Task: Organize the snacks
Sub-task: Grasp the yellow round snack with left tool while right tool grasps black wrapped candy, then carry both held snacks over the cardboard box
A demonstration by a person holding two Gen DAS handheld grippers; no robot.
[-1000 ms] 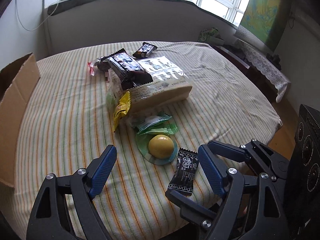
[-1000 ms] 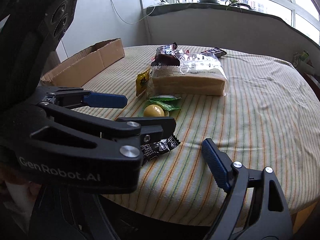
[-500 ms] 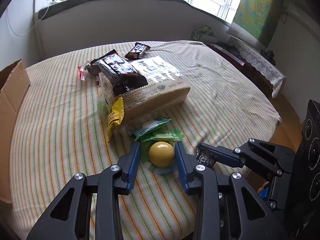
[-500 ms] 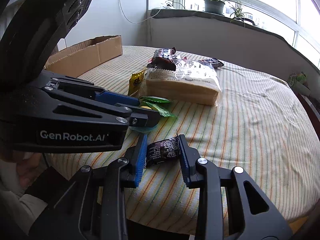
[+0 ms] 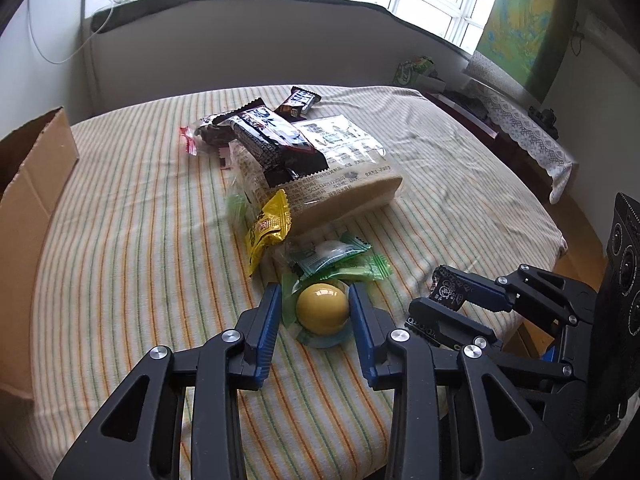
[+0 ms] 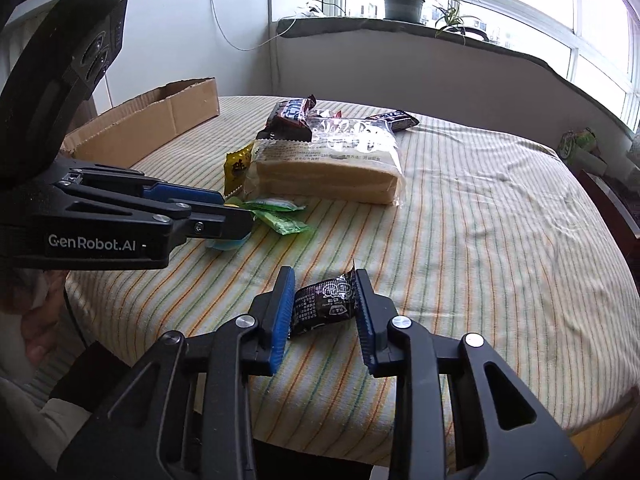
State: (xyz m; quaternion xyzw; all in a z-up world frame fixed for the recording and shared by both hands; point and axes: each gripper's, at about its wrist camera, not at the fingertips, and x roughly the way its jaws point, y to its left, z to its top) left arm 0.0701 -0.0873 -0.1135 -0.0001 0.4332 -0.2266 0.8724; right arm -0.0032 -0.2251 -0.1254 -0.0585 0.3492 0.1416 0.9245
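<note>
Snacks lie on a striped tablecloth [image 5: 120,240]. My left gripper [image 5: 314,306] is shut on a yellow round snack [image 5: 322,308] in a clear green wrapper, near the table's front edge. In the right wrist view the left gripper [image 6: 236,218] hides that snack. My right gripper [image 6: 324,292] has a small black packet [image 6: 322,306] between its pads. Its jaws are opening, and the packet still touches both pads. The same black packet [image 5: 450,290] shows at the right of the left wrist view.
A bagged bread loaf [image 5: 332,184] lies mid-table with a dark snack pack [image 5: 276,142] on top. A yellow sachet [image 5: 268,228] and green wrapped sweets [image 5: 340,258] lie before it. An open cardboard box [image 5: 32,184] stands at the left. Another dark bar [image 5: 300,100] lies behind.
Both grippers went from wide open to closed: the left around the yellow round snack, the right around the small black packet. The right jaws have since widened a little.
</note>
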